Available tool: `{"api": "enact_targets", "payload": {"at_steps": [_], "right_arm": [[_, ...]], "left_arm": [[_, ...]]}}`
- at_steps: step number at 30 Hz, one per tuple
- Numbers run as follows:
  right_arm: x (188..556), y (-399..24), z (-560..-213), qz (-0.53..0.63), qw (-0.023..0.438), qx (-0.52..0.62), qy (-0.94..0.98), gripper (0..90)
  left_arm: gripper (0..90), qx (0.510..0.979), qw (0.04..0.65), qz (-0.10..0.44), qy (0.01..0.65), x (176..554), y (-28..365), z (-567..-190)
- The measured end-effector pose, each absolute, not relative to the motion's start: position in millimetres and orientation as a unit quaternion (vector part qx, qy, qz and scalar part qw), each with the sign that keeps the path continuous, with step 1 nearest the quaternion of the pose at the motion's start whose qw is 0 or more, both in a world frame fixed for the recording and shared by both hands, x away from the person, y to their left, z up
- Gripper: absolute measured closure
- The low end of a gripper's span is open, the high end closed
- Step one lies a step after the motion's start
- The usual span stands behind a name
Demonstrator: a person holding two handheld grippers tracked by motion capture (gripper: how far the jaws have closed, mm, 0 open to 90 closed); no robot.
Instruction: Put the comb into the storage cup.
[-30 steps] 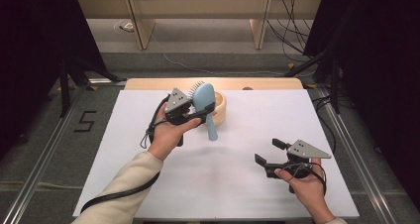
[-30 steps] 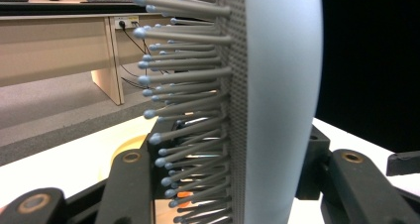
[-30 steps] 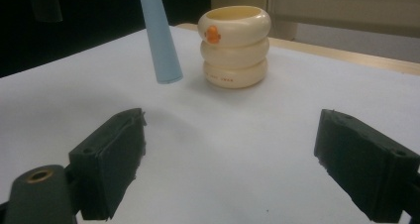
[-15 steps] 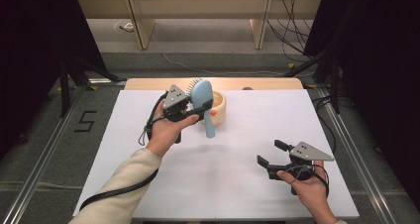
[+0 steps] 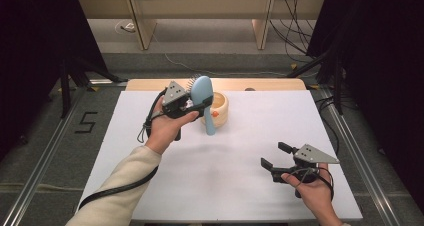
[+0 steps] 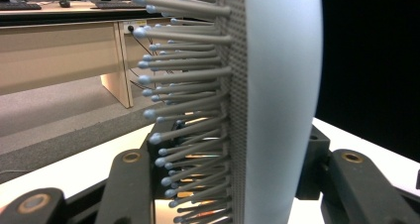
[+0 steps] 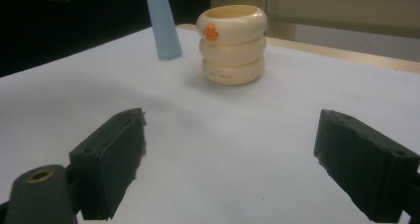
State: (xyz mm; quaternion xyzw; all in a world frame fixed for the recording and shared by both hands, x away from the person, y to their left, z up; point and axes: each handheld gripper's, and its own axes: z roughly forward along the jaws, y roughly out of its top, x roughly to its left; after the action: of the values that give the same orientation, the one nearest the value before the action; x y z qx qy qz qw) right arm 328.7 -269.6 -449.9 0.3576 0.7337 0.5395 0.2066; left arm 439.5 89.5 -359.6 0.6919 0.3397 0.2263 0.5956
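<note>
Left tongs [image 5: 196,104] are clamped on the blue hairbrush [image 5: 202,93], lifted with its handle hanging just beside the cream holder [image 5: 220,108], so only lowering it in remains, while right tongs [image 5: 274,155] rest apart, empty.

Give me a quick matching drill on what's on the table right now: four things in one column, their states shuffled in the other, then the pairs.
Things:
1. hairbrush
2. cream holder
3. left gripper
4. right gripper

States:
A. jaws apart, nothing between them, low over the near right of the table
B. stands upright on the white table, orange mark on its side
C. clamped on the brush head, raised above the table
D. pale blue, held off the table, handle pointing down beside the holder

Pairs: 1-D, 2-B, 3-C, 4-A
</note>
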Motion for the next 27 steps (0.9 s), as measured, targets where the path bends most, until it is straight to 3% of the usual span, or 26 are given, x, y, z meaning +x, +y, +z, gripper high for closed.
{"api": "enact_targets", "payload": {"at_steps": [27], "right_arm": [[325,-277,-453,0.539,0.208,0.365,0.73,13.9]], "left_arm": [[49.5,0.685,0.599,0.238,0.341,450,92,-347]]}}
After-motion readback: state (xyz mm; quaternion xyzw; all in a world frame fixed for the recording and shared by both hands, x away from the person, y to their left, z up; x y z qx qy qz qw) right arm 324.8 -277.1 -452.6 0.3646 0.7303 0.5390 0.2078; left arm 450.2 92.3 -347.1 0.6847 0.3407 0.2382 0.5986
